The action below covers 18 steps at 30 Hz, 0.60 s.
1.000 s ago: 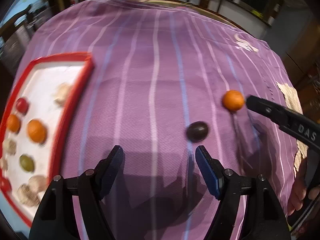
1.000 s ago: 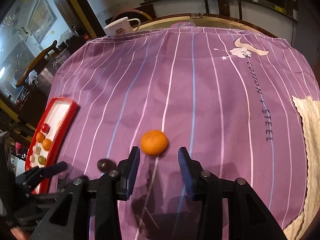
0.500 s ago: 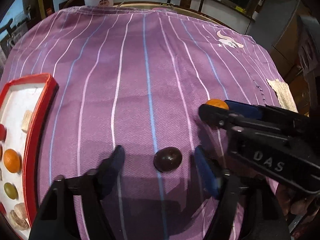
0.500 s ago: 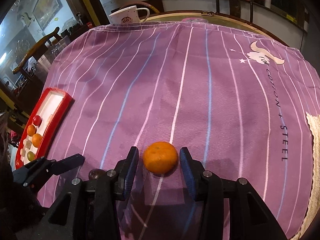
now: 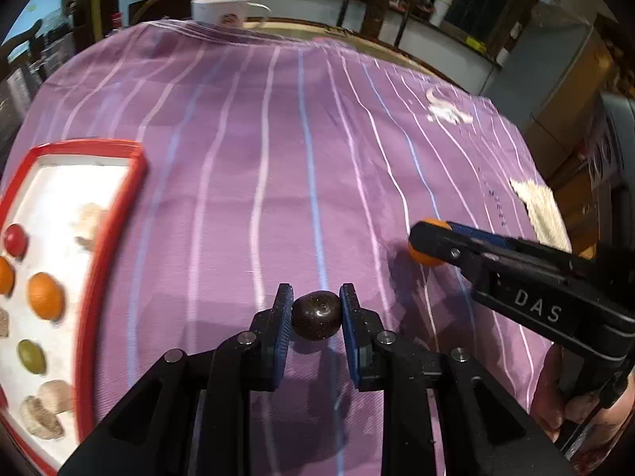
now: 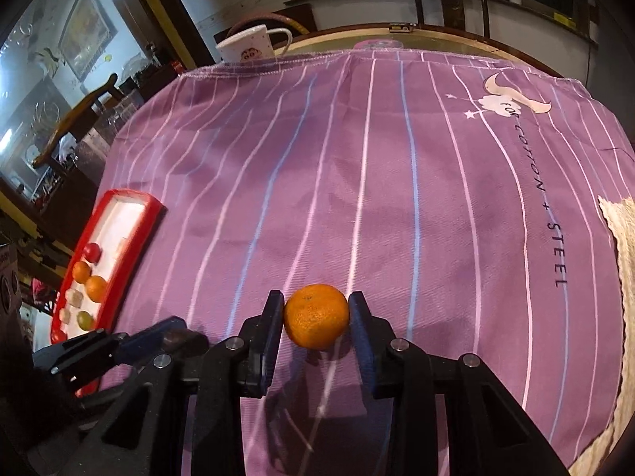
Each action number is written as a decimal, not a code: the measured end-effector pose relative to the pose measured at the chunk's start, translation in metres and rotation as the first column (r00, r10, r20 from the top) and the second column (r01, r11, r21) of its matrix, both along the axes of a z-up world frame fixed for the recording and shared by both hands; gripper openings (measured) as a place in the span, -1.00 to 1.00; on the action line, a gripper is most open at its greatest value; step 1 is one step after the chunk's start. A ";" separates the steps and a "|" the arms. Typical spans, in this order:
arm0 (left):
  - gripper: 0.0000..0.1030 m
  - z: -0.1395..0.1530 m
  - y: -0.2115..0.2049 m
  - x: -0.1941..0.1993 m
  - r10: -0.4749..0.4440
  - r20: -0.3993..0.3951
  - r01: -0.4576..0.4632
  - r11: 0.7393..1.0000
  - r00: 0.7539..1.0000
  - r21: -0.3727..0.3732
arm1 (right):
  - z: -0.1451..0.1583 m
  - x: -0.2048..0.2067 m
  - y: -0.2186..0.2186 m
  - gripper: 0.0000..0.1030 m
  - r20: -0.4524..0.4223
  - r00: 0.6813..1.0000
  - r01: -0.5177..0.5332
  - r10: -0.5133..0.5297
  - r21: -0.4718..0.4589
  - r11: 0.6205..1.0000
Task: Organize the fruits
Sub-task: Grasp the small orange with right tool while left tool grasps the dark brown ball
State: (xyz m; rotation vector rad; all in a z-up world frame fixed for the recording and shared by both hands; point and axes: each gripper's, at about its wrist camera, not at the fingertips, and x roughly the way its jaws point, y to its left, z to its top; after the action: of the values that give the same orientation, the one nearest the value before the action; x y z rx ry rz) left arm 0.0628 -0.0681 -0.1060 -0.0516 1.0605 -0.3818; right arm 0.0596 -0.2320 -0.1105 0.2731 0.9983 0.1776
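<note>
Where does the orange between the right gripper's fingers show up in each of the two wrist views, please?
Left wrist view: the orange peeks out at the right, mostly hidden behind the right gripper tip.
Right wrist view: low centre, held between that gripper's pads, on the cloth.
Shared landmark: the red tray, at the left edge in both views.

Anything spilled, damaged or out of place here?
Nothing stands out. The left gripper pinches the dark fruit, the right gripper the orange, both on the purple cloth. The red tray looks tidy.
</note>
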 end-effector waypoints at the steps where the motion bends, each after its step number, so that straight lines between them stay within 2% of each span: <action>1: -0.55 0.004 0.008 0.000 0.011 0.002 -0.011 1.000 1.000 -0.005 | 0.004 -0.001 0.005 -0.29 0.005 1.000 -0.002 0.002 0.002 1.000; 6: -0.55 0.019 0.046 0.001 0.055 0.022 -0.055 0.998 0.998 0.000 | 0.022 -0.002 0.039 -0.29 0.035 0.999 -0.034 0.033 0.013 0.999; 11: -0.55 0.031 0.100 0.006 0.118 0.055 -0.121 0.992 0.991 0.043 | 0.037 0.002 0.091 -0.29 0.057 0.994 -0.090 0.088 0.031 0.995; 18: -0.55 0.026 0.185 0.036 0.220 0.024 -0.222 0.973 0.975 0.068 | 0.039 0.019 0.167 -0.29 0.060 0.983 -0.176 0.173 0.055 0.983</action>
State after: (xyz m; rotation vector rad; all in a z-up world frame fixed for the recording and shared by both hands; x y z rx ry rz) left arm 0.0986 0.1167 -0.0795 -0.1026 1.0393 -0.1429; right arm 0.0787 -0.0653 -0.0717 0.2338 0.9630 0.3731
